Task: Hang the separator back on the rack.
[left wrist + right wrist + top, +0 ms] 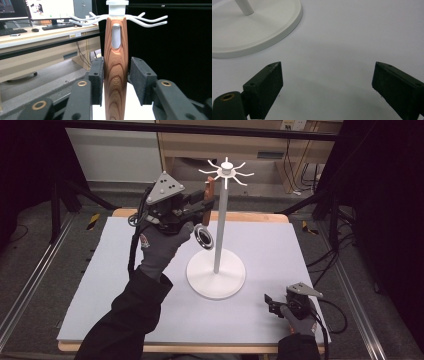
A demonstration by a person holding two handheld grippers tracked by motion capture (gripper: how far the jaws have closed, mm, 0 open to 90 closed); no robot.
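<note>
Stand (pixel 218 220) hooks (pixel 147 21) directly above wooden handle (pixel 115 75) between left gripper (pixel 116 75) jaws

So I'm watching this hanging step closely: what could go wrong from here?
The wooden handle sits between the left gripper jaws with a gap on one side; it could slip. Its hanging hole is below the rack's hooks, so it may miss. Pushing could tip the stand; the right gripper isn't steadying it.
</note>
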